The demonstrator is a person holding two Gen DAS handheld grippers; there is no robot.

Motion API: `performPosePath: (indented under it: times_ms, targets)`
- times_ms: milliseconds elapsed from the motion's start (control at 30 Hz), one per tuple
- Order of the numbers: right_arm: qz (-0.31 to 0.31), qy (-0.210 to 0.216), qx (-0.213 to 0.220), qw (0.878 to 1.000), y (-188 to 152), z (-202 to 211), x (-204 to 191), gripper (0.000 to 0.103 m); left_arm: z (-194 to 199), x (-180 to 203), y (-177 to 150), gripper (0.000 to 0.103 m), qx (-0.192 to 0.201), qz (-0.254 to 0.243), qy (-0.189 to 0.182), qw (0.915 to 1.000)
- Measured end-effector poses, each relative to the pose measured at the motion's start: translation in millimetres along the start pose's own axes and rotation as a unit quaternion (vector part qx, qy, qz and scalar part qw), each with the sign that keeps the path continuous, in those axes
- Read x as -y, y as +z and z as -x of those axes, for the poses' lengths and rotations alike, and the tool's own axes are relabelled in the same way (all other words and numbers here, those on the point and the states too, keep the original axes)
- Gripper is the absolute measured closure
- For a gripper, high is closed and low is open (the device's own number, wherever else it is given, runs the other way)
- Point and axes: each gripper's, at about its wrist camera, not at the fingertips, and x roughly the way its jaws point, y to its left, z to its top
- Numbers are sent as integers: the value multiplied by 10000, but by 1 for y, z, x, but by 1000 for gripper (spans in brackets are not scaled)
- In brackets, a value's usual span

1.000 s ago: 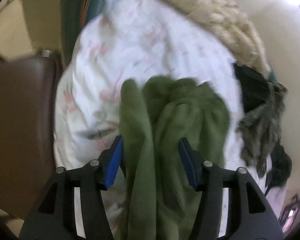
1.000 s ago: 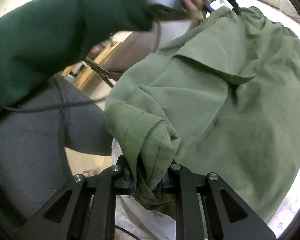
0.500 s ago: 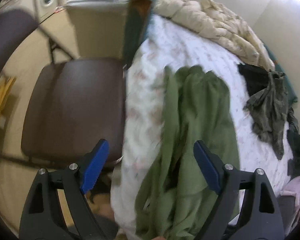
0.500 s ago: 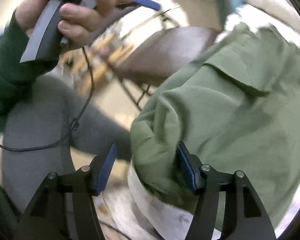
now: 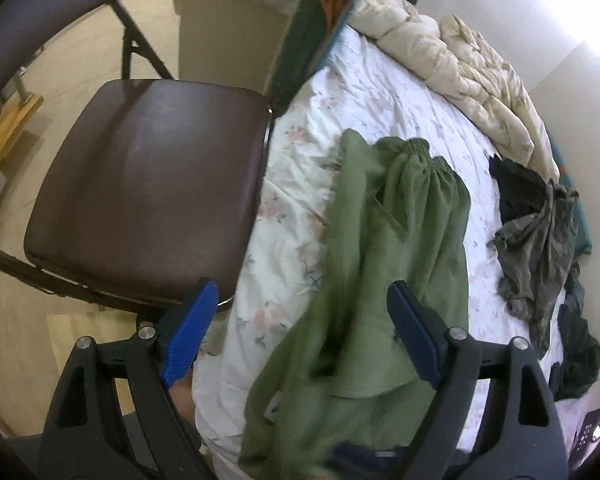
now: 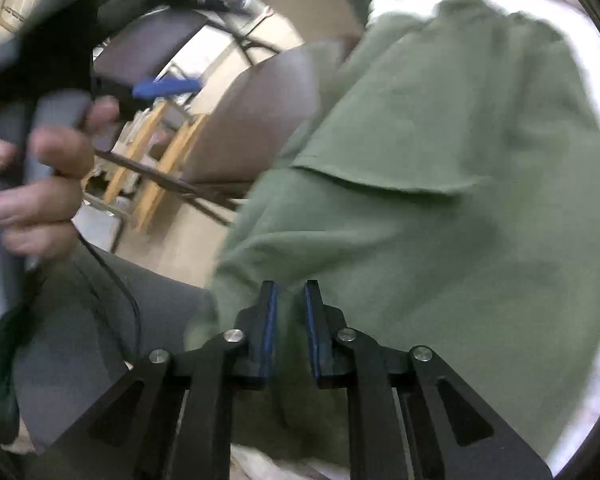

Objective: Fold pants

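Olive green pants (image 5: 400, 220) lie lengthwise on the flowered bed sheet (image 5: 320, 120), elastic waistband at the far end, the near end hanging over the bed edge. My left gripper (image 5: 300, 292) hovers open above the bed edge with nothing between its blue pads. In the right wrist view the pants (image 6: 440, 120) fill the right side, with a pocket flap showing. My right gripper (image 6: 288, 288) is closing, its jaws nearly together on a fold at the fabric's near edge. A hand (image 6: 52, 168) holds the left gripper's handle at the left.
A brown padded folding chair (image 5: 148, 192) stands against the bed's left side. A cream duvet (image 5: 460, 68) is heaped at the far end, and dark crumpled clothes (image 5: 540, 232) lie on the right. The person's grey trouser leg (image 6: 80, 320) is below, a wooden rack (image 6: 152, 160) beyond.
My left gripper let go of the pants, opened wide and drew back toward the chair. My right gripper opened, shifted along the fabric edge and closed on it again.
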Motion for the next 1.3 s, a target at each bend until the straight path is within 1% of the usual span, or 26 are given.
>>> performPosePath:
  times_ms: [33, 100, 133, 200, 233, 367, 467, 500, 533, 567, 600, 633, 700, 733, 767, 833, 933, 967, 1000, 1067, 1100, 1133, 1167, 1200, 1233, 1300]
  targets:
    - [86, -11, 54, 9999, 4, -15, -13, 89, 0, 0, 2, 19, -2, -28, -2, 10000]
    - [107, 250, 71, 9996, 9, -35, -28, 89, 3, -1, 3, 19, 61, -67, 31, 10000]
    - [62, 367, 2, 9993, 11, -45, -31, 89, 5, -3, 3, 19, 113, -74, 74, 9999]
    - [-149, 435, -400, 9981, 9, -66, -25, 89, 6, -9, 4, 19, 149, -6, 102, 9998]
    - [-212, 527, -375, 9977, 12, -63, -21, 89, 6, -11, 4, 19, 130, 29, 103, 9999]
    - [-458, 1102, -73, 9928, 9, -16, -11, 89, -4, -17, -5, 19, -254, 170, -47, 9995]
    - [-555, 1302, 369, 9892, 0, 51, 8, 84, -11, -10, -15, 19, -534, -52, -91, 9985]
    - [-636, 1298, 522, 9881, -3, 70, 15, 76, -12, -7, -20, 19, -590, -156, -48, 9981]
    - [-716, 1248, 640, 9875, -7, 85, 24, 53, -13, -5, -24, 19, -650, -224, 2, 9976]
    - [-861, 1125, 822, 9865, -12, 105, 38, 39, -16, -6, -30, 18, -764, -278, 62, 9967]
    - [-1107, 852, 1097, 9841, -18, 127, 59, 20, -22, -9, -39, 17, -942, -241, 61, 9952]
    - [-1290, 639, 1253, 9816, -25, 142, 75, 18, -29, -14, -49, 15, -1171, -107, 43, 9930]
    - [-2027, 129, 1318, 9703, -40, 159, 128, 18, -42, -24, -70, 15, -1625, 278, -111, 9862]
    - [-2402, 68, 1260, 9625, -50, 162, 149, 18, -47, -27, -80, 15, -1804, 423, -184, 9825]
    - [-2930, 150, 1184, 9486, -64, 159, 175, 18, -49, -28, -89, 15, -1905, 470, -224, 9803]
    - [-3635, 327, 911, 9266, -86, 142, 202, 18, -49, -28, -101, 15, -1956, 514, -266, 9790]
    - [-4014, 578, 307, 9135, -103, 104, 216, 18, -55, -26, -117, 15, -2121, 565, -359, 9749]
    - [-4004, 681, 106, 9138, -105, 95, 219, 18, -59, -23, -121, 15, -2235, 526, -333, 9727]
    - [-3827, 636, -246, 9214, -102, 79, 217, 18, -63, -19, -125, 15, -2333, 417, -290, 9711]
    - [-3517, 398, -356, 9346, -101, 74, 206, 17, -68, -10, -128, 14, -2398, 131, -218, 9705]
    - [-3349, 398, -411, 9405, -97, 72, 200, 17, -68, -8, -128, 14, -2389, 75, -204, 9708]
    - [-3243, 585, -503, 9428, -96, 69, 194, 18, -67, -7, -129, 15, -2363, 63, -246, 9713]
    - [-3184, 848, -596, 9423, -91, 62, 187, 20, -63, -6, -129, 25, -2276, 107, -256, 9734]
    - [-3065, 1026, -684, 9438, -89, 58, 178, 22, -57, -6, -128, 30, -2162, 113, -249, 9760]
    - [-2830, 842, -649, 9532, -85, 56, 170, 22, -54, -4, -128, 36, -2107, 41, -231, 9773]
    - [-2683, 504, -534, 9605, -80, 48, 170, 22, -52, 2, -131, 38, -2038, -102, -219, 9787]
